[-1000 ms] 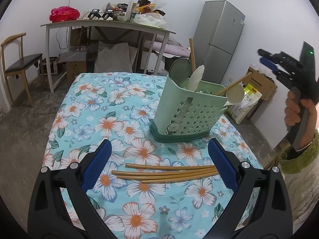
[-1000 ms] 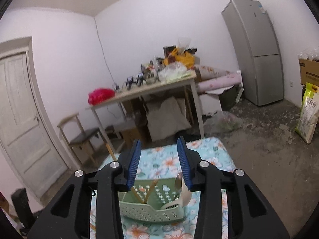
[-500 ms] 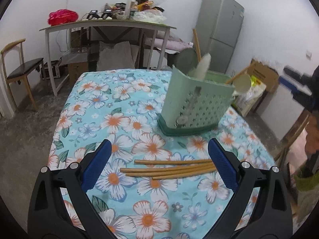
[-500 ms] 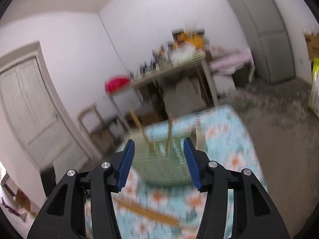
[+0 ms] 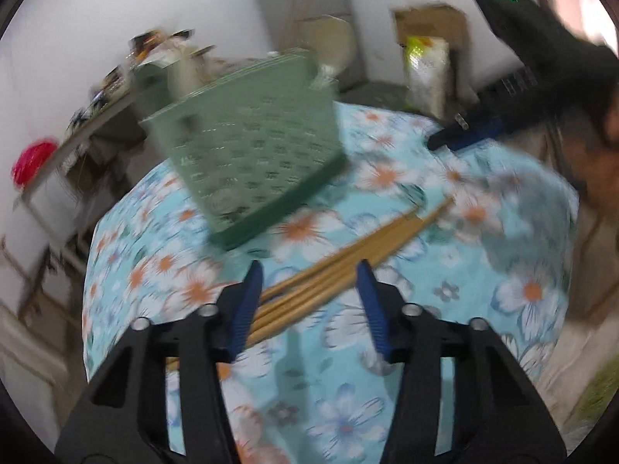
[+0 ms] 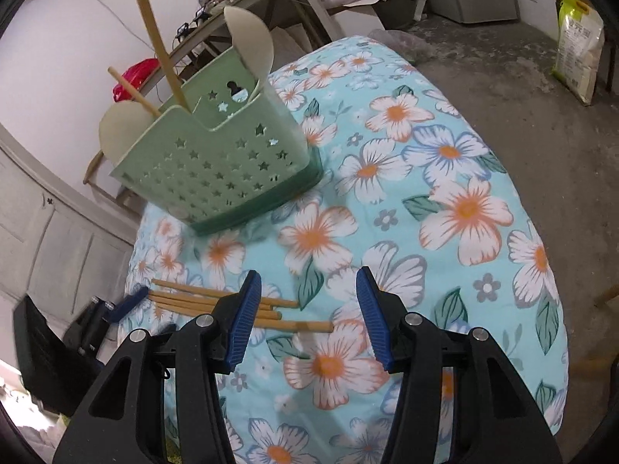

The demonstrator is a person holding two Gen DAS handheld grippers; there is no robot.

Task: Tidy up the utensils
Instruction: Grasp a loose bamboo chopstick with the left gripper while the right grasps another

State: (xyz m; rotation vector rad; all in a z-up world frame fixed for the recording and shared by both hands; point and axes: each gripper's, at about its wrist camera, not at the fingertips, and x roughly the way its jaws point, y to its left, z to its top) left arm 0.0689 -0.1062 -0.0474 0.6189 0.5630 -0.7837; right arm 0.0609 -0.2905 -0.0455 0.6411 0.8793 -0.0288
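Left wrist view: the left gripper (image 5: 307, 301) has dropped toward the bamboo chopsticks (image 5: 348, 259) in front of the green utensil basket (image 5: 251, 154), jaws closing around them, not yet pressing. The right gripper (image 6: 307, 309), half open, empty, has descended too; pickup is starting.

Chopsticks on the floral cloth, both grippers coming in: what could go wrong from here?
1. The chopsticks lie as a loose, uneven bundle; the left gripper, jaws closing around them, may catch only some and scatter the rest.
2. The right gripper hovers open at the bundle's other end, so the two grippers could collide.
3. The green holder already holds spoons and sticks, so adding more could snag.
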